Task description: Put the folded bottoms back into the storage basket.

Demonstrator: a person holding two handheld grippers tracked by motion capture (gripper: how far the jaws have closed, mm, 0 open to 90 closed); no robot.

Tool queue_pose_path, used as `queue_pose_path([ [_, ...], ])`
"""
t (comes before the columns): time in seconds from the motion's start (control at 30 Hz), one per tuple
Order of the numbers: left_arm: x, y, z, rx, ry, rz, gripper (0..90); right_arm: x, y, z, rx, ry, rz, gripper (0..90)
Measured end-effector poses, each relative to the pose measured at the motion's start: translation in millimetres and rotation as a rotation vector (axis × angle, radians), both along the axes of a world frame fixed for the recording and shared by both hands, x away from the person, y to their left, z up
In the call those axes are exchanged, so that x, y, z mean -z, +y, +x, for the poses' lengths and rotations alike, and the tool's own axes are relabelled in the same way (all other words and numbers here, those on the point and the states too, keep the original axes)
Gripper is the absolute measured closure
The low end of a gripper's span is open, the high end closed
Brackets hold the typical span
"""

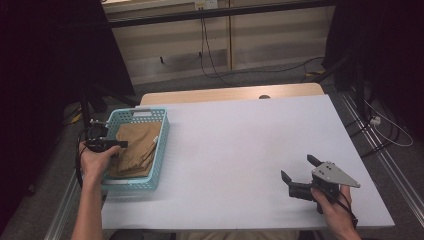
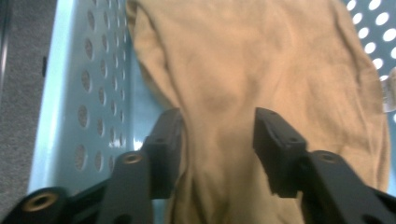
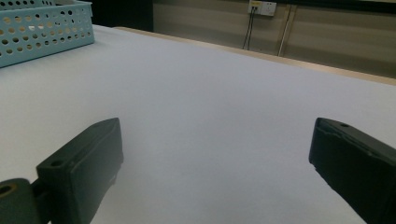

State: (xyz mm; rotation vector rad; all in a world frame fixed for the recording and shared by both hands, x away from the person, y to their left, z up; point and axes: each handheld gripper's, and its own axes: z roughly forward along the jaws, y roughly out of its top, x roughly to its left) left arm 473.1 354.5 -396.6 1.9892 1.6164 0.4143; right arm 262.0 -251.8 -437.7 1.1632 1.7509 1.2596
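A tan folded cloth [image 1: 135, 146] lies in a light blue perforated basket [image 1: 142, 113] at the table's left edge. My left gripper [image 1: 120, 145] reaches into the basket from the left, over the cloth. In the left gripper view its jaws [image 2: 217, 128] stand apart on either side of a raised fold of the cloth [image 2: 261, 60], with the basket wall [image 2: 88, 93] to the left. My right gripper [image 1: 297, 167] rests low near the table's front right, open, with nothing between its jaws [image 3: 215, 140].
The white table top [image 1: 240, 135] stretches between the basket and the right gripper. In the right gripper view the basket [image 3: 42, 28] stands far off at upper left. Cables and a dark stand sit on the floor beyond the table's far edge.
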Motion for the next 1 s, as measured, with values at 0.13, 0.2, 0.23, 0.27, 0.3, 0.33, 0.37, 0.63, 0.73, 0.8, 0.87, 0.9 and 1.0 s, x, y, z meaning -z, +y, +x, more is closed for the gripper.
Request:
queue_pose_path([
  [0.13,-8.6,1.9,-3.1,0.032,-0.052,-0.023,42.6,0.0,-0.2,0.1,0.002,0.0,0.001,2.7],
  [0.2,-12.3,3.5,-3.9,0.017,-0.083,-0.027,38.1,0.0,-0.1,0.1,0.001,-0.001,0.001,2.6],
  [0.23,-13.4,4.5,-4.0,0.022,-0.095,-0.031,32.9,0.1,0.0,0.2,0.001,0.0,0.002,2.6],
  [0.27,-13.8,4.8,-4.2,0.021,-0.117,-0.05,30.3,0.2,-0.1,0.3,0.001,0.0,0.002,2.6],
  [0.3,-14.8,6.3,-4.4,0.025,-0.121,-0.054,29.2,0.3,-0.1,0.4,0.001,0.001,0.002,2.7],
  [0.33,-15.3,7.5,-4.6,0.02,-0.135,-0.045,26.7,0.3,-0.3,0.5,-0.001,0.002,0.002,2.6],
  [0.37,-15.8,8.5,-4.7,0.011,-0.137,-0.042,23.4,0.5,-0.4,0.8,-0.001,0.002,0.005,2.7],
  [0.63,-21.6,13.7,-6.1,0.013,-0.211,-0.107,7.0,1.2,-0.4,0.8,-0.001,0.004,0.013,2.6],
  [0.73,-26.4,13.3,-9.7,0.044,-0.247,-0.124,5.3,1.5,0.0,2.1,-0.003,0.006,0.013,2.6],
  [0.8,-28.7,13.6,-11.8,0.045,-0.28,-0.145,5.1,1.8,0.6,2.6,-0.007,0.008,0.014,2.6],
  [0.87,-30.5,14.0,-12.5,0.069,-0.333,-0.151,4.9,1.8,0.6,2.7,-0.007,0.009,0.014,2.6],
  [0.9,-30.4,12.9,-12.9,0.08,-0.351,-0.128,4.9,1.8,0.4,2.7,-0.008,0.008,0.014,2.6],
  [1.0,-28.3,12.6,-16.1,0.132,-0.375,-0.097,5.3,2.2,-0.6,3.2,0.001,0.009,0.014,2.6],
])
